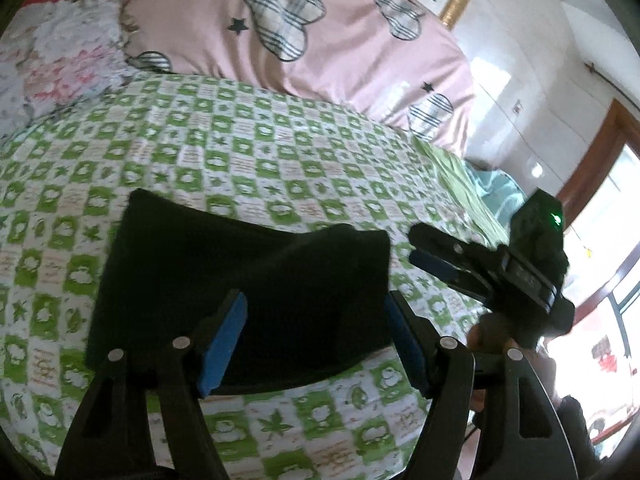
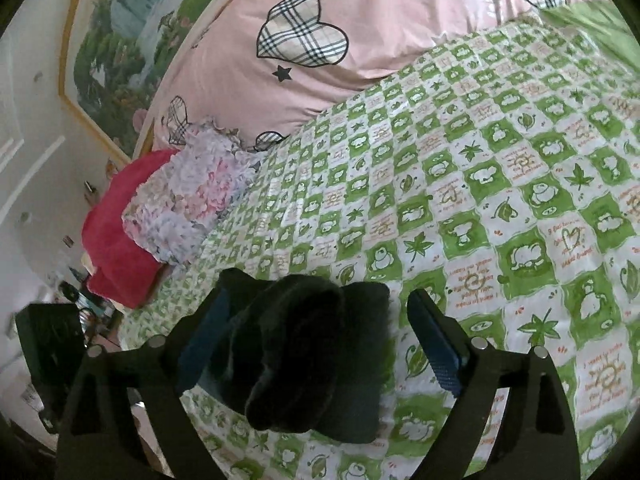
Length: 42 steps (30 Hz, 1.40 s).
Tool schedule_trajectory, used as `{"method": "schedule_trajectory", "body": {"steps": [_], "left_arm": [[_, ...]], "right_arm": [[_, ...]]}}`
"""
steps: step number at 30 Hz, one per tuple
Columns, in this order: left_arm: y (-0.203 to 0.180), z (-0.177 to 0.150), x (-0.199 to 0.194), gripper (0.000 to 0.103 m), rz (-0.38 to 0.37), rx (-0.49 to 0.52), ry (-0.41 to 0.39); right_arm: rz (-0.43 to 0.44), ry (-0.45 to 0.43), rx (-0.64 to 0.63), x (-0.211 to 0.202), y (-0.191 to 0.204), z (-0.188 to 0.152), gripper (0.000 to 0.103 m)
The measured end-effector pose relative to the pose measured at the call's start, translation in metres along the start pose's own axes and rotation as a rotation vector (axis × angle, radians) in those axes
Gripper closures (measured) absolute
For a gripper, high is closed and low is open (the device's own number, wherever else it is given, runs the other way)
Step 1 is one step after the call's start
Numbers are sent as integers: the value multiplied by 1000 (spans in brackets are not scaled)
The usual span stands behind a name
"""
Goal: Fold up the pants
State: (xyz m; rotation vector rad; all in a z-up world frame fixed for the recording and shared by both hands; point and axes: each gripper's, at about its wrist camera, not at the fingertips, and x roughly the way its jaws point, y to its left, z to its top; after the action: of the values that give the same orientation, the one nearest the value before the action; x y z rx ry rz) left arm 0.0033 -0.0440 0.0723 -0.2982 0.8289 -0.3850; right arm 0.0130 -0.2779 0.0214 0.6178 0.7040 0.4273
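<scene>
The black pants (image 1: 240,280) lie folded into a compact bundle on the green-and-white checked bedsheet (image 1: 240,152). My left gripper (image 1: 316,336) is open, its blue-padded fingers (image 1: 224,344) spread on either side of the bundle's near edge, gripping nothing. My right gripper shows in the left wrist view (image 1: 420,256) just right of the bundle. In the right wrist view the right gripper (image 2: 316,340) is open around the folded end of the pants (image 2: 312,356), its jaws wide apart.
A pink quilt with plaid hearts (image 1: 320,40) is piled at the back of the bed. A floral cloth (image 2: 192,192) and a red cushion (image 2: 116,248) lie at the bed's left end. A framed picture (image 2: 120,40) hangs on the wall.
</scene>
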Motion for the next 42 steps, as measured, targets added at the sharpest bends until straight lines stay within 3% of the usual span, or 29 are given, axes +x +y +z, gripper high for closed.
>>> {"method": "schedule_trajectory", "body": {"steps": [23, 42], "left_arm": [[58, 6, -23, 31, 58, -126, -43], [107, 5, -10, 23, 129, -204, 19]], "right_arm": [[-145, 41, -136, 9, 50, -23, 7], [-206, 89, -41, 23, 34, -41, 1]]}}
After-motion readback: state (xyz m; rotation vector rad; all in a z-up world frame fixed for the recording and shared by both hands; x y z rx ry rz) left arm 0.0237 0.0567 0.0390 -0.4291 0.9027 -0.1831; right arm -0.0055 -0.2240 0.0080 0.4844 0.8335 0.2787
